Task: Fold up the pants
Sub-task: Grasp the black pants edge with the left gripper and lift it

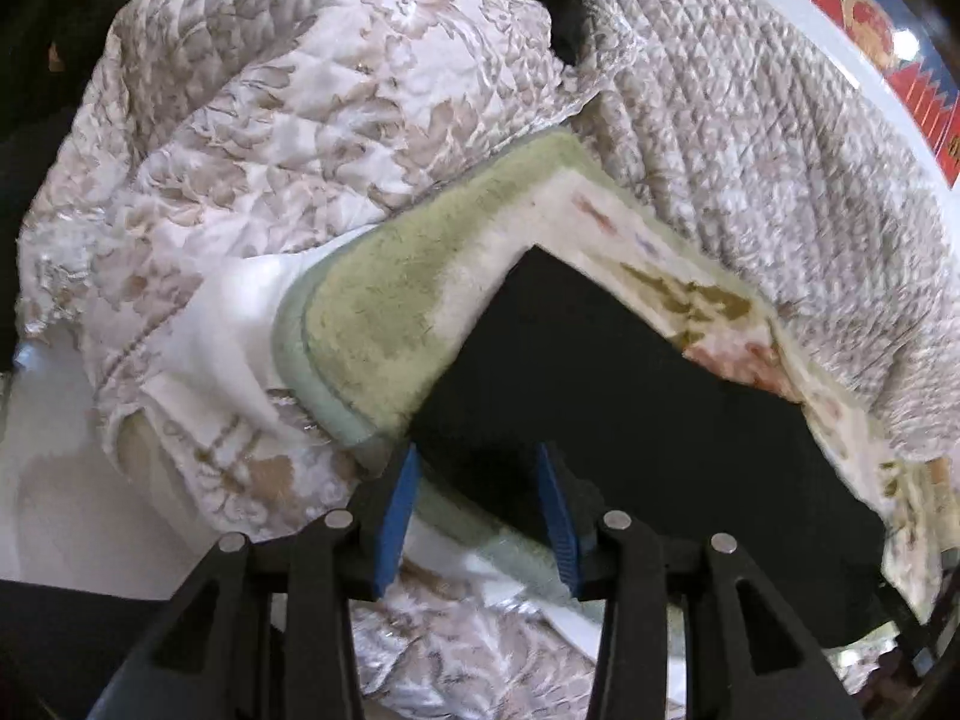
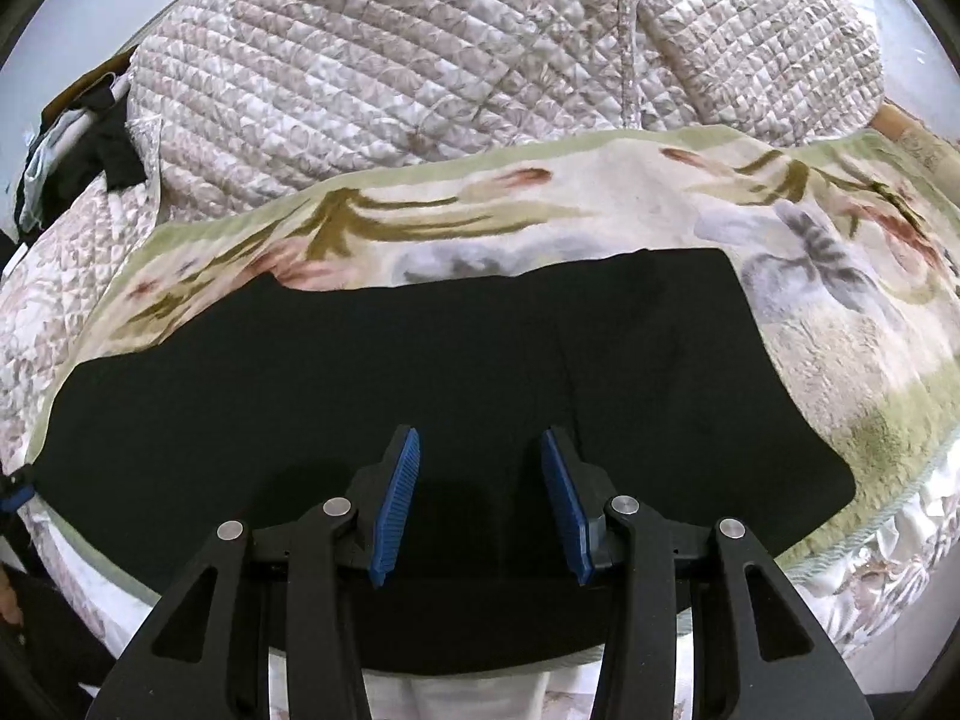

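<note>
Pants [image 2: 420, 372] – black, spread flat in a broad slab – lie directly under and ahead of the right tool [image 2: 480, 480], whose blue fingers [image 2: 396, 498] stand apart over the cloth with nothing between them. The left tool [image 1: 477, 504] is likewise apart, at the corner of the dark fabric [image 1: 600, 396]. Beneath the pants lies a floral blanket [image 2: 540, 204] with a green border – and beyond it a quilted bedspread [image 2: 420, 60] is heaped.
</note>
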{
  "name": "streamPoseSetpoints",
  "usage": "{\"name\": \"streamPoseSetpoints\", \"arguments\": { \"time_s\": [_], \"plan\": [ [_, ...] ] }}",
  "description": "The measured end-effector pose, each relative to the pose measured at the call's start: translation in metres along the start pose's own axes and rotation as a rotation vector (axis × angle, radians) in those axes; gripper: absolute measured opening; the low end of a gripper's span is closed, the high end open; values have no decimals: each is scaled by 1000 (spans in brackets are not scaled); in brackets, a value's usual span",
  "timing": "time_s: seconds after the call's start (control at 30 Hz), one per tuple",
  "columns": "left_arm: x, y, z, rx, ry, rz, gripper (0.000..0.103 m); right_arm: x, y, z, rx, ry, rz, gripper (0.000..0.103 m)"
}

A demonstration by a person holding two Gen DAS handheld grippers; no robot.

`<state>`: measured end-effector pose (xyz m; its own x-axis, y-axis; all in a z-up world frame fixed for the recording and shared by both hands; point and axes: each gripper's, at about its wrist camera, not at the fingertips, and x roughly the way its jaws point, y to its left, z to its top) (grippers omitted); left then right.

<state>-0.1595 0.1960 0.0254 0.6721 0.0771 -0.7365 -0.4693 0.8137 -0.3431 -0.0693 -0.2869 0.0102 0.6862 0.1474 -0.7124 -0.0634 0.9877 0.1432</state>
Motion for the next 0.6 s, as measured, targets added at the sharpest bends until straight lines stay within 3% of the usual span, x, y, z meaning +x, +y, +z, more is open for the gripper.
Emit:
{"name": "streamPoseSetpoints", "arguments": {
  "time_s": [0.2,0.33,0.47,0.5,0.6],
  "plan": [
    [-5,-5,-1,14,-26,-40,43,-2,2,-1,-8,-5,1,43],
    [8,-3,3,-39,0,-64,43,-3,2,0,0,-10,12,43],
    [18,-13,6,-24,-4,-80,43,-4,3,1,-6,-12,19,43],
    [21,-15,5,-17,-2,-77,41,-5,3,1,-4,-12,22,43],
    [27,-22,6,12,-5,-29,16,-4,4,1,-1,-6,35,43]
  ]
}}
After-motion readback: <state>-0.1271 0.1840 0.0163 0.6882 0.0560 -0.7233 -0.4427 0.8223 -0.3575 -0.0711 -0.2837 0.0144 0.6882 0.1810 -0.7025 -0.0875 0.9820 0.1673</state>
